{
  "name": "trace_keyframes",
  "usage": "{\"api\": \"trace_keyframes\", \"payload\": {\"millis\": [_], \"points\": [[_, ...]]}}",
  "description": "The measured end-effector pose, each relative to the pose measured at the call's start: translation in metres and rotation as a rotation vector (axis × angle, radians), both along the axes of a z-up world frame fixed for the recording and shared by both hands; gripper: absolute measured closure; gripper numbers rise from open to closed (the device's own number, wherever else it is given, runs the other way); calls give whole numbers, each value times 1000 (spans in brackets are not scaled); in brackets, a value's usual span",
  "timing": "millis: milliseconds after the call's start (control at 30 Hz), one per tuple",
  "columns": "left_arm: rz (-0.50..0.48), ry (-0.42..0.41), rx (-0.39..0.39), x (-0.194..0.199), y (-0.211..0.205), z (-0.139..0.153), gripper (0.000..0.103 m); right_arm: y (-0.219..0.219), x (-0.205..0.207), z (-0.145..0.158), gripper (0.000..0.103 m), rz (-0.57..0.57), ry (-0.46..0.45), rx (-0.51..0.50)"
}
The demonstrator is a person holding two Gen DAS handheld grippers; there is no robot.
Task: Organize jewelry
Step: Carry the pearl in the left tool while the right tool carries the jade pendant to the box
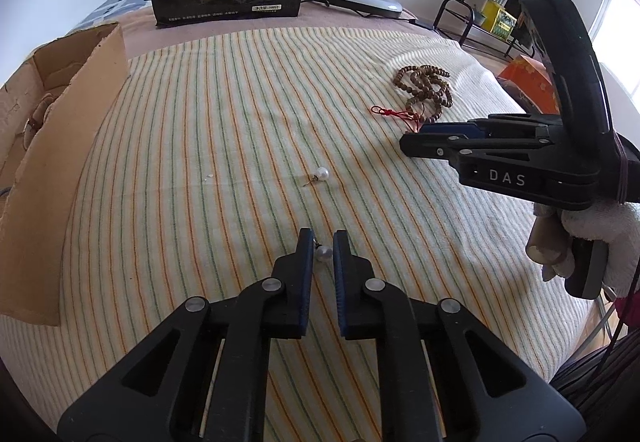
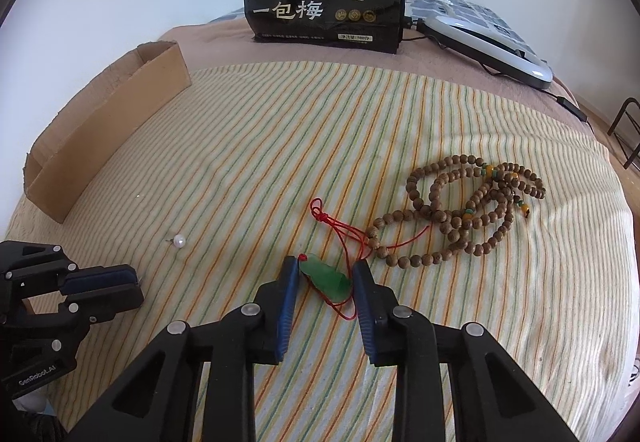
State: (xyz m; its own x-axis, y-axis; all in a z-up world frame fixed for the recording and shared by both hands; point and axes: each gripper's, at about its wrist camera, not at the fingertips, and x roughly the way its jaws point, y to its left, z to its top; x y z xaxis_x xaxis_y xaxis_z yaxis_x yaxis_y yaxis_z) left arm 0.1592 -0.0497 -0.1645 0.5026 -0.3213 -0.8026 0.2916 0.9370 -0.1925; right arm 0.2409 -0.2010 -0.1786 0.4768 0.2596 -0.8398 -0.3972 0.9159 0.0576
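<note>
Down on the striped bedspread (image 1: 200, 122), the left tool (image 1: 323, 242) sits released, its jaws straddling a pearl earring (image 1: 324, 253) without gripping it. A second pearl earring (image 1: 322, 173) lies ahead. Likewise released, the right tool (image 2: 325, 269) brackets a green jade pendant (image 2: 326, 276) on red cord (image 2: 340, 230), just beside the wooden bead necklace (image 2: 472, 202). A cardboard box (image 2: 108, 130) stands at left.
</note>
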Motion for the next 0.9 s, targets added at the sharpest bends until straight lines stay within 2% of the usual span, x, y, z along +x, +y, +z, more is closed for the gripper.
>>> {"api": "trace_keyframes", "payload": {"millis": [300,900], "points": [[18,-30,-16,-6,11,17,95,-10,-20,20,76,13,-11,53],[56,-113,-40,-23,36,62,95,-21,-38,96,76,-7,-133,75]]}}
